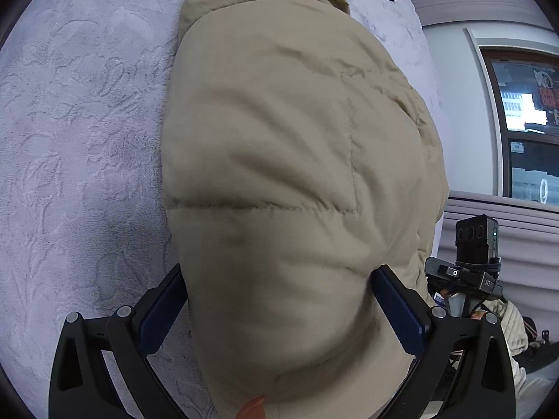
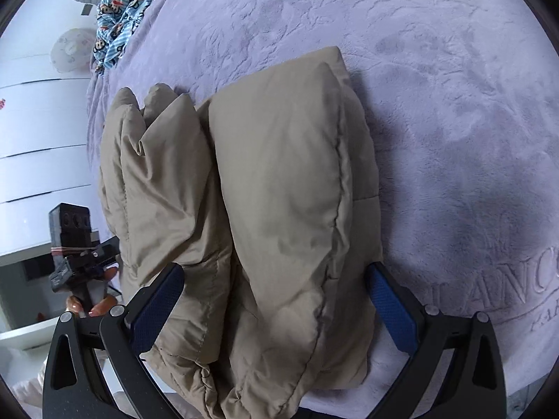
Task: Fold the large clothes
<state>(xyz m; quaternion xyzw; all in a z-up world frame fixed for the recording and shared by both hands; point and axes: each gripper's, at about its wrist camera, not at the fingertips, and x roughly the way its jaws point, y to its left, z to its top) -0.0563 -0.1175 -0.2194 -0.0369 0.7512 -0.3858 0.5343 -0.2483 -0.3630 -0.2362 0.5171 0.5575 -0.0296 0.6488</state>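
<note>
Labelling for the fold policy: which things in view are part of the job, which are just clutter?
Job:
- tan puffer jacket, bunched between both sets of fingers
- left hand-held gripper
- right hand-held gripper
- lilac blanket it lies on

Clutter:
- blue cartoon-print cloth at the far bed edge
- white drawers
- window

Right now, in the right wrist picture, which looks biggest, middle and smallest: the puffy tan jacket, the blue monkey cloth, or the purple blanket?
Largest to smallest, as they look:
1. purple blanket
2. puffy tan jacket
3. blue monkey cloth

The cloth lies far from the camera and is partly cut off, so its real size is unsure.
</note>
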